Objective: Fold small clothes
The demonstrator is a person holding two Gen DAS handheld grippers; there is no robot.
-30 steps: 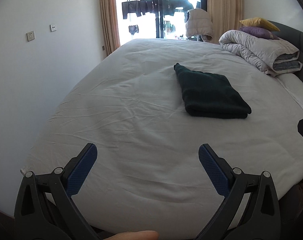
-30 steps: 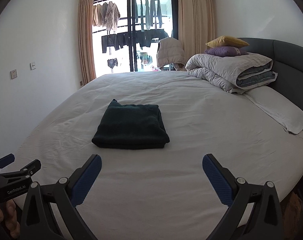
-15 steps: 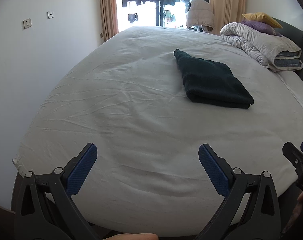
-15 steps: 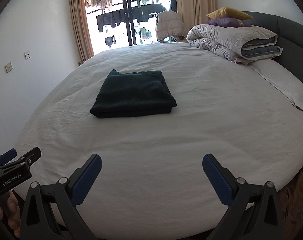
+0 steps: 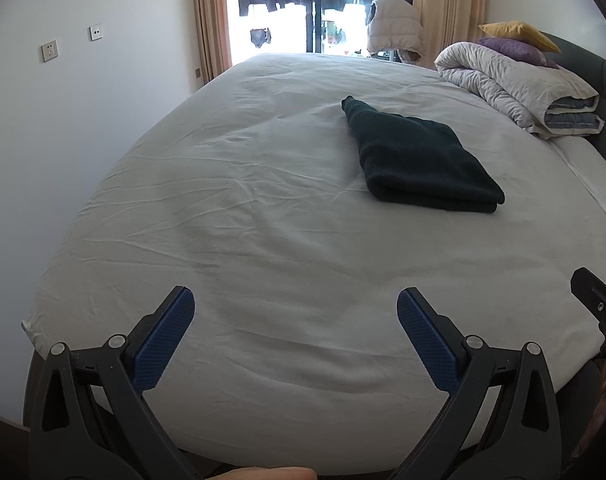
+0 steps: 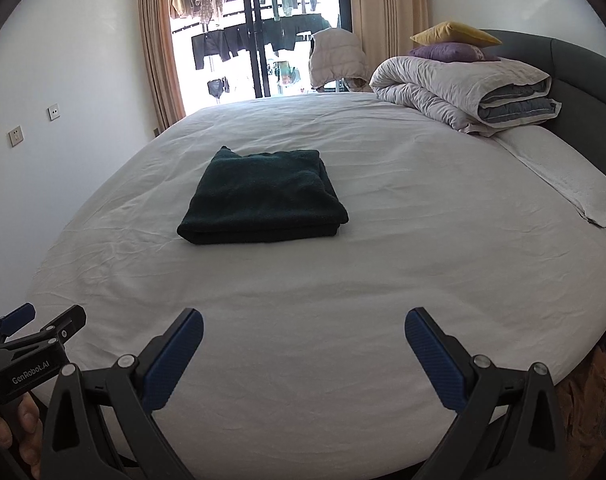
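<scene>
A dark green garment (image 5: pixel 419 156) lies folded into a neat rectangle on the white bed sheet (image 5: pixel 263 240); it also shows in the right wrist view (image 6: pixel 263 196). My left gripper (image 5: pixel 295 312) is open and empty, over the near edge of the bed, well short of the garment. My right gripper (image 6: pixel 303 332) is open and empty, also at the near edge, with the garment ahead and slightly left. Each gripper shows at the edge of the other's view: the right one (image 5: pixel 599 300) and the left one (image 6: pixel 31 332).
A rolled grey duvet (image 6: pixel 463 88) with a purple cushion (image 6: pixel 451 52) and a yellow cushion (image 6: pixel 451 34) sits at the bed's far right by the dark headboard (image 6: pixel 583 68). A white pillow (image 6: pixel 563 172) lies in front. A balcony door with hanging clothes (image 6: pixel 263 40) is behind.
Both grippers have drawn back toward the near bed edge and tilted their views down then up slightly. The folded garment has not moved. Both stay open.
</scene>
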